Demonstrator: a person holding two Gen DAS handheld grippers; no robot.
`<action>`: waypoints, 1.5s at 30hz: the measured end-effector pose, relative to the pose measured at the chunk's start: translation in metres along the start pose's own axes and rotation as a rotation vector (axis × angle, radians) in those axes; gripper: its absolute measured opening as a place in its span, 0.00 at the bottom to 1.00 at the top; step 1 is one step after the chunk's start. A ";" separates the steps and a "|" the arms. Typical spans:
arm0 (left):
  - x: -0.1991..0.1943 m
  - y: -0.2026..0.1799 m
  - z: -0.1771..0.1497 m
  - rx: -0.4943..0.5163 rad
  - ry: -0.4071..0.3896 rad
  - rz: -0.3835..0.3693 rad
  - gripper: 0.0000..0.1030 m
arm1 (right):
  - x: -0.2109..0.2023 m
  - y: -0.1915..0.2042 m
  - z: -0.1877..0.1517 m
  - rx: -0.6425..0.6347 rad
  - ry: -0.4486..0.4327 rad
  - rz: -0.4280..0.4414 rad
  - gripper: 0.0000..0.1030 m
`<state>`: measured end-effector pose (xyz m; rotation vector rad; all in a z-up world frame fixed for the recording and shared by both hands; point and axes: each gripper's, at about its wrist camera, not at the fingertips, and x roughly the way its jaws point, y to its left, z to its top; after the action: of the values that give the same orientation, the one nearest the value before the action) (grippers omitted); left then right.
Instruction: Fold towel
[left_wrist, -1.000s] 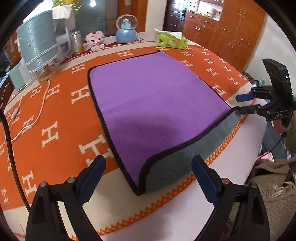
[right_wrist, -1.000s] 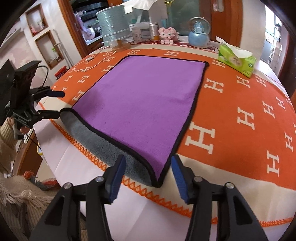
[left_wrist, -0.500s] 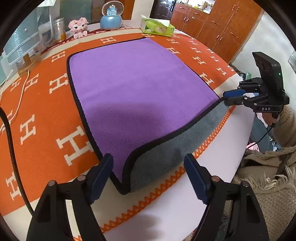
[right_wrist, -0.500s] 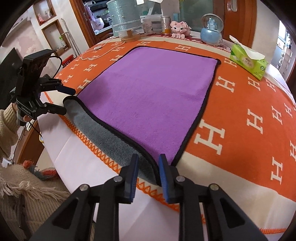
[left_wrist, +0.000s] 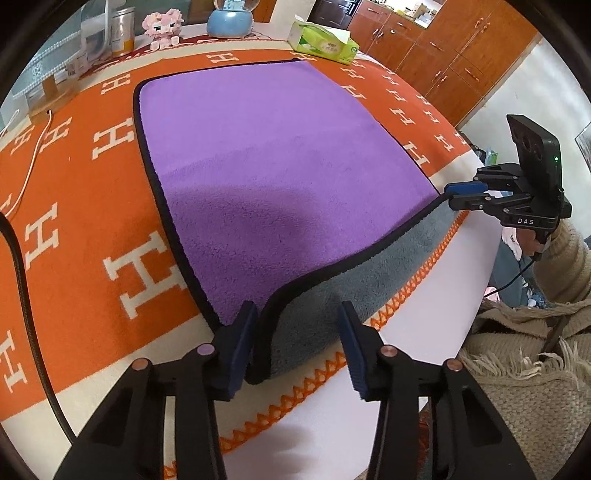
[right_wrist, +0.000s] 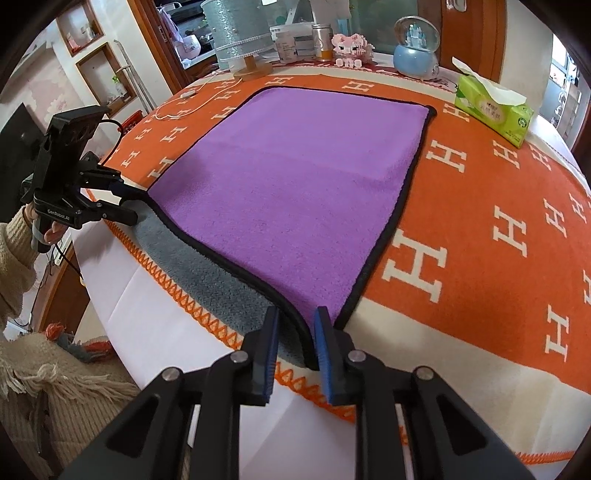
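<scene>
A purple towel (left_wrist: 280, 155) with a grey underside and black trim lies flat on an orange blanket; its near edge hangs over the table edge, grey side out. It also shows in the right wrist view (right_wrist: 295, 184). My left gripper (left_wrist: 297, 343) is open, its fingers on either side of the towel's near left corner. My right gripper (right_wrist: 295, 345) is nearly closed on the near right corner, the trim between its pads. The right gripper shows in the left wrist view (left_wrist: 465, 195) at the corner; the left gripper shows in the right wrist view (right_wrist: 125, 203).
The orange blanket (right_wrist: 480, 221) with white H marks covers the table. At the far end stand a green tissue pack (right_wrist: 491, 110), a snow globe (right_wrist: 415, 48), a pink toy (right_wrist: 351, 48), cans and a grey lamp (right_wrist: 236, 37). A white cable (left_wrist: 29, 162) lies left.
Both grippers moved in to the towel's near corners. The right gripper's jaws narrowed around its corner; the left's jaws also came closer but stay apart.
</scene>
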<state>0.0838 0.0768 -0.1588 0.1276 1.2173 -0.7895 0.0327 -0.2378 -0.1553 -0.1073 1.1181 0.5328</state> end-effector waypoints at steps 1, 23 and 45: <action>0.000 0.000 0.000 -0.001 0.002 0.000 0.40 | 0.000 -0.001 0.000 0.002 0.001 0.006 0.18; 0.002 -0.020 0.006 0.023 -0.025 0.179 0.07 | -0.010 0.016 0.004 -0.066 -0.046 -0.098 0.06; -0.012 0.042 0.121 -0.186 -0.231 0.451 0.07 | 0.001 -0.042 0.125 0.125 -0.255 -0.301 0.05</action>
<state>0.2029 0.0546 -0.1165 0.1468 0.9855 -0.2869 0.1550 -0.2309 -0.1081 -0.0941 0.8637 0.1997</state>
